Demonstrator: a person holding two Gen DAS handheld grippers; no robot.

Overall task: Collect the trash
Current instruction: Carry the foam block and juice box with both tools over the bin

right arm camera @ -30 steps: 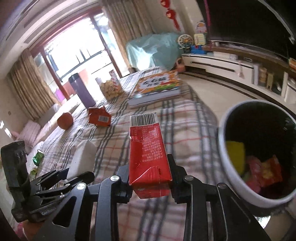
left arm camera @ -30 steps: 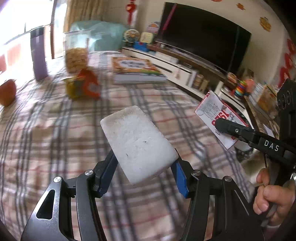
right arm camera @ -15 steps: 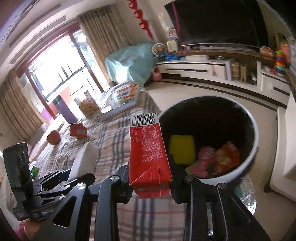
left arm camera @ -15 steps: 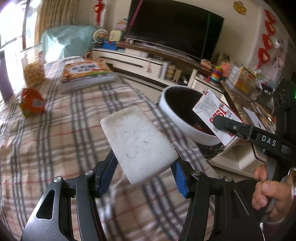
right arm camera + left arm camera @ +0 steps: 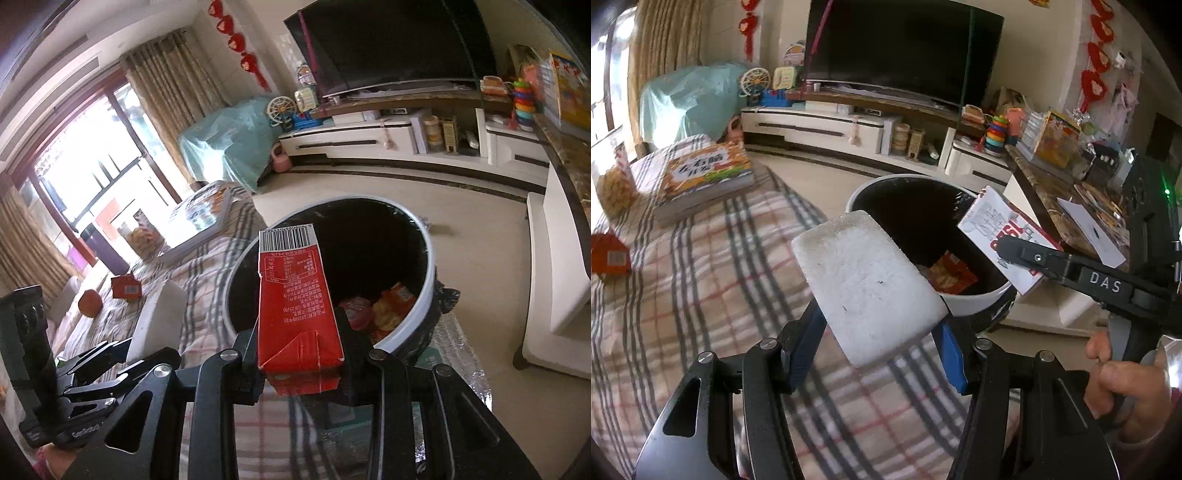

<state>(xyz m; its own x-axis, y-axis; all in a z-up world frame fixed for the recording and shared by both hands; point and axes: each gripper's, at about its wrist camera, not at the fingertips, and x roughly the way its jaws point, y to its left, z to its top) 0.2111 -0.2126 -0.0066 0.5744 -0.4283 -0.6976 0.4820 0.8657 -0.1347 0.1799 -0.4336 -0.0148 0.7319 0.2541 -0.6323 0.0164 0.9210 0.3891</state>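
My left gripper (image 5: pixel 879 350) is shut on a white foam block (image 5: pixel 866 288), held over the plaid cloth beside the bin. A white-rimmed bin with a black liner (image 5: pixel 975 301) stands just past the table edge with red and orange wrappers (image 5: pixel 951 273) inside. My right gripper (image 5: pixel 301 354) is shut on a red drink carton (image 5: pixel 295 306), its far end over the bin's near rim (image 5: pixel 428 266). In the left wrist view that carton (image 5: pixel 1004 232) shows at the right above the bin, and the foam block (image 5: pixel 157 317) shows at the left of the right wrist view.
On the plaid-covered table (image 5: pixel 683 280) lie a thick book (image 5: pixel 701 177), a small red carton (image 5: pixel 609 254), a snack jar (image 5: pixel 613 181) and an orange (image 5: pixel 90 302). A TV stand (image 5: pixel 849 125) and a cluttered side counter (image 5: pixel 1082 184) lie beyond the bin.
Both grippers swung right across the table toward the bin, each still holding its item. The bin now fills the middle of both views, with the carton's far end over its rim.
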